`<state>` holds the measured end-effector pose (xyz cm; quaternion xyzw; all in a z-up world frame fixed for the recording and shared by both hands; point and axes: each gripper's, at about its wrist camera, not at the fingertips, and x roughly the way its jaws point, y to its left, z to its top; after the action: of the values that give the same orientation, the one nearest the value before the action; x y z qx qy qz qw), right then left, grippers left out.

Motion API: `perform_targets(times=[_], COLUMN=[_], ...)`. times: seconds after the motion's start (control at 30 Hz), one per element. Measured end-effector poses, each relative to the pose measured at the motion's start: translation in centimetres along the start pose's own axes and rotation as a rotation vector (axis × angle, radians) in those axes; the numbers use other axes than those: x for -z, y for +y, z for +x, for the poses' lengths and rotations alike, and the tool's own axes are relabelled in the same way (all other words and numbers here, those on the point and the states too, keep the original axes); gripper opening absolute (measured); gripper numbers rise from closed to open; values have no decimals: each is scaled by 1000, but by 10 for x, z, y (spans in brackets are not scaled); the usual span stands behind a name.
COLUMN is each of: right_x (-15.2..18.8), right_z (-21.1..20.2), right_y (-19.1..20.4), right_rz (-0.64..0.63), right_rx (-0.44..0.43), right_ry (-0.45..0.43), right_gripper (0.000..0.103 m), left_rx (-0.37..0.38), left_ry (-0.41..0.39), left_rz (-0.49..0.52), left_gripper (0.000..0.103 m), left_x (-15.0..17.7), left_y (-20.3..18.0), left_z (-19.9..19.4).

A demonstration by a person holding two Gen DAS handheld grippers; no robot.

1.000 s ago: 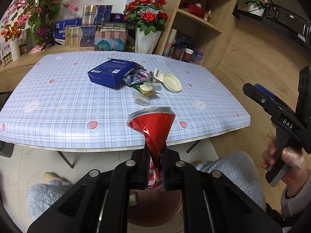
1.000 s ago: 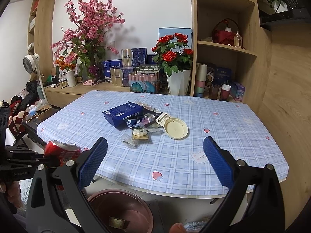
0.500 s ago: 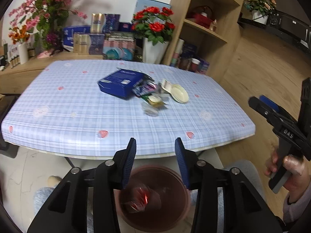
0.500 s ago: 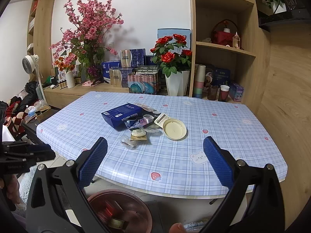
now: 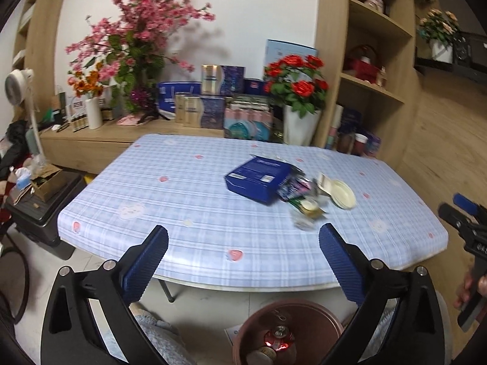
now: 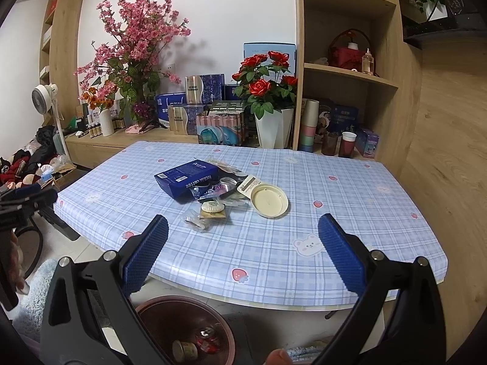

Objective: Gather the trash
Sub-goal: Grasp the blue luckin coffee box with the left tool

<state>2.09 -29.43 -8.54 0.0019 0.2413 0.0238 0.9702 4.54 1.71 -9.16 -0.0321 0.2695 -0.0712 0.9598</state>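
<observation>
Now | left gripper fingers opening, empty | right gripper fingers spread | can in bin

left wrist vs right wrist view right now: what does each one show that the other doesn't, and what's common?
Left wrist only: the right gripper at the frame's right edge, with the hand holding it.

Right wrist only: the left gripper at the far left edge, and a bear print on the tablecloth, sharp here.

Both: the blue box, round cream lid, wrappers, and the brown bin under the table edge with the red can inside.
</observation>
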Motion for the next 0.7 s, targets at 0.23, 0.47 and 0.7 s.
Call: perform_targets(times=[0.23, 0.47, 0.7], right_x=[0, 2, 9], right_z=[11, 29, 59], right_y=[-6, -8, -14], right_rz=[6, 12, 28], right_rx=[11, 12, 9], right_ry=[21, 48, 99], right_gripper=[97, 97, 97], left_rx=[-32, -32, -32], left_ry=[8, 42, 68], left_rz=[-23, -23, 34], left_gripper=[97, 97, 97], left_x=[-6, -4, -3], left_y=[13, 13, 7], left_z=[11, 30, 60])
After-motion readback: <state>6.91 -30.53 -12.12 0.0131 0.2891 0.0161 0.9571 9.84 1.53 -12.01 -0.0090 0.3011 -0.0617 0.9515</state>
